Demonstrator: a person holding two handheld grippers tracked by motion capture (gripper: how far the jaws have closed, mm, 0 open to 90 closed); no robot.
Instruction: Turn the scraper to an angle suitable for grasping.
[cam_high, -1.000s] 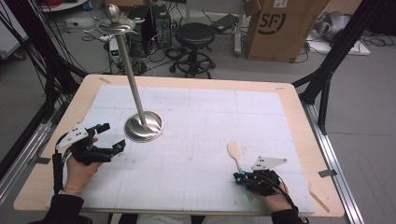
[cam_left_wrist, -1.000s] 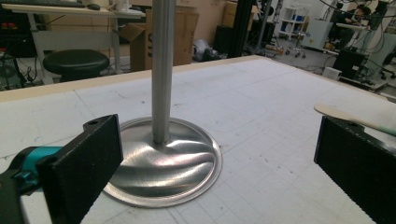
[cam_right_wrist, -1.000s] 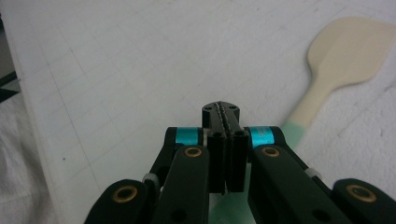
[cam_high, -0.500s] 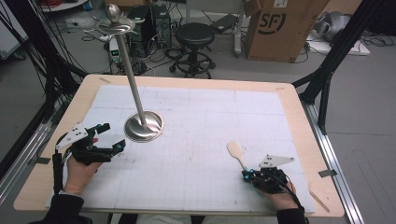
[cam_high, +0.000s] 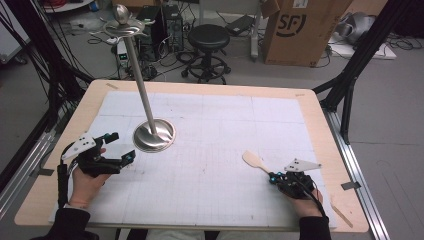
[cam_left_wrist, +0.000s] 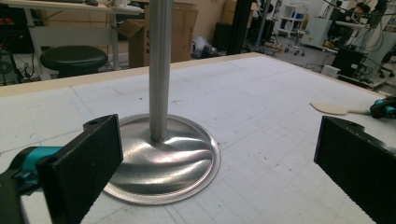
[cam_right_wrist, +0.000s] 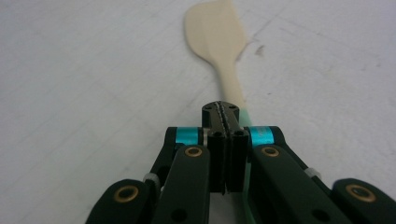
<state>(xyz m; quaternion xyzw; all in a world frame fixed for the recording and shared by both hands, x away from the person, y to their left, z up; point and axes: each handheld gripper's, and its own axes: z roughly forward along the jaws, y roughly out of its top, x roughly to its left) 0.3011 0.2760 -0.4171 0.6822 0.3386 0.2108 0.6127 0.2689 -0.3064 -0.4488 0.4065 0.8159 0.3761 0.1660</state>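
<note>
Right gripper (cam_high: 281, 179) low on the tabletop (cam_high: 210, 90), fingers (cam_right_wrist: 224, 122) pinched on the handle of a pale wooden spatula (cam_high: 254, 161) lying flat, left gripper (cam_high: 114, 148) near the steel stand (cam_high: 154, 135), fingers (cam_left_wrist: 79, 172) spread wide, base between them.

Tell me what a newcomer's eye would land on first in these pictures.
The tall metal stand draws the eye first: its shiny round base sits on the white mat left of centre and its pole rises to a hooked top. The left gripper waits open just left of that base. Near the table's right front, the right gripper is shut on the handle of a pale wooden spatula, whose blade lies flat on the mat.
</note>
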